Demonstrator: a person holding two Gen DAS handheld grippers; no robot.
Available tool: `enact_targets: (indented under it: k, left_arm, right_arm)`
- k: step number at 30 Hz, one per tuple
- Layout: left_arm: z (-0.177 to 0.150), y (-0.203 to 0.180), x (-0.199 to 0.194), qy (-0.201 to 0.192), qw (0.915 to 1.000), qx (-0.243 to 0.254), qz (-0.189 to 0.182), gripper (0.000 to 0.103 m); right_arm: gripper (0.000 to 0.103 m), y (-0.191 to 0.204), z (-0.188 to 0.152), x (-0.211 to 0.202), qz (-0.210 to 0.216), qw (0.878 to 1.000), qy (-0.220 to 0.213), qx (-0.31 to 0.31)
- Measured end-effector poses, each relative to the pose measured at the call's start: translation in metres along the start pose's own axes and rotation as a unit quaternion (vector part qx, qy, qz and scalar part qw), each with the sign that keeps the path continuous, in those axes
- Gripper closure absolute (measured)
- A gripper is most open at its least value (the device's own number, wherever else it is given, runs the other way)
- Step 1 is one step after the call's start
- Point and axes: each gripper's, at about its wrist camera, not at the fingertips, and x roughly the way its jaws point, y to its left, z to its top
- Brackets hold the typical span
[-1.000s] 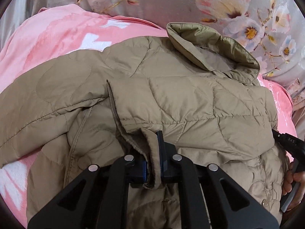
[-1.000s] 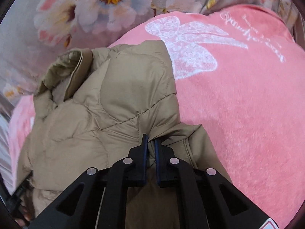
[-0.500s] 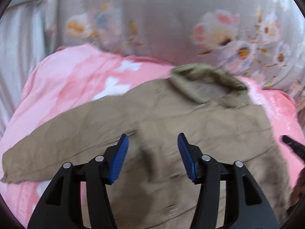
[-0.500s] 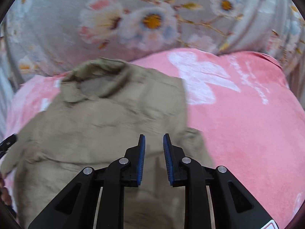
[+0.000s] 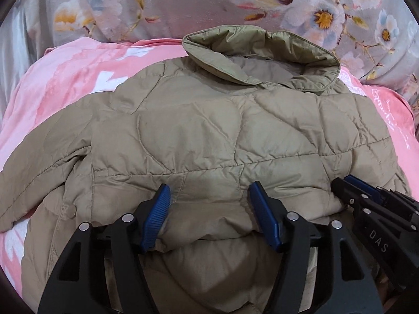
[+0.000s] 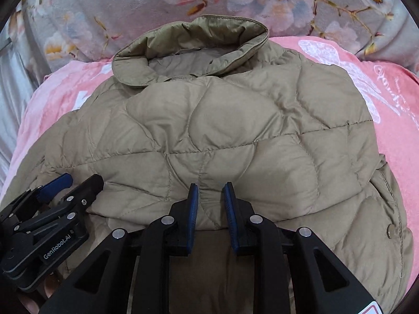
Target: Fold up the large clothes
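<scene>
Both grippers have let go of the jacket's folded edge they pinched a second ago. The quilted khaki jacket (image 5: 209, 136) lies folded on a pink blanket (image 5: 65, 89), collar (image 5: 262, 55) toward the floral bedding (image 5: 183, 5). The left gripper (image 5: 209, 209) is opening, jaws spread wide over the fold, pressing nothing. The right gripper (image 6: 210, 206) hangs just beside it, jaws slightly apart, holding nothing.

A pink blanket (image 5: 78, 86) with white butterfly print and white script lettering (image 6: 392, 96) covers the bed. Behind it, toward 12 o'clock, lies a grey cloth with big flowers (image 5: 301, 5), pink, white and yellow. At 9 o'clock hangs plain grey fabric (image 6: 13, 99).
</scene>
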Motion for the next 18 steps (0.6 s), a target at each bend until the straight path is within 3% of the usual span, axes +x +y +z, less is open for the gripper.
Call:
enact_targets:
  k: [13, 16, 18]
  left_arm:
    - [-0.003, 0.001, 0.003, -0.002, 1.0000, -0.001, -0.002, 0.041]
    - [-0.005, 0.014, -0.007, -0.018, 0.9991, -0.033, -0.021, 0.039]
    - [-0.009, 0.037, -0.031, -0.042, 0.9950, -0.085, -0.031, 0.040]
  right_arm:
    - [0.082, 0.003, -0.001, 0.003, -0.017, 1.000, -0.009, -0.010]
    - [0.082, 0.002, -0.001, 0.003, -0.013, 1.000, -0.008, -0.005]
    - [0.083, 0.001, -0.001, 0.003, -0.010, 1.000, -0.009, -0.002]
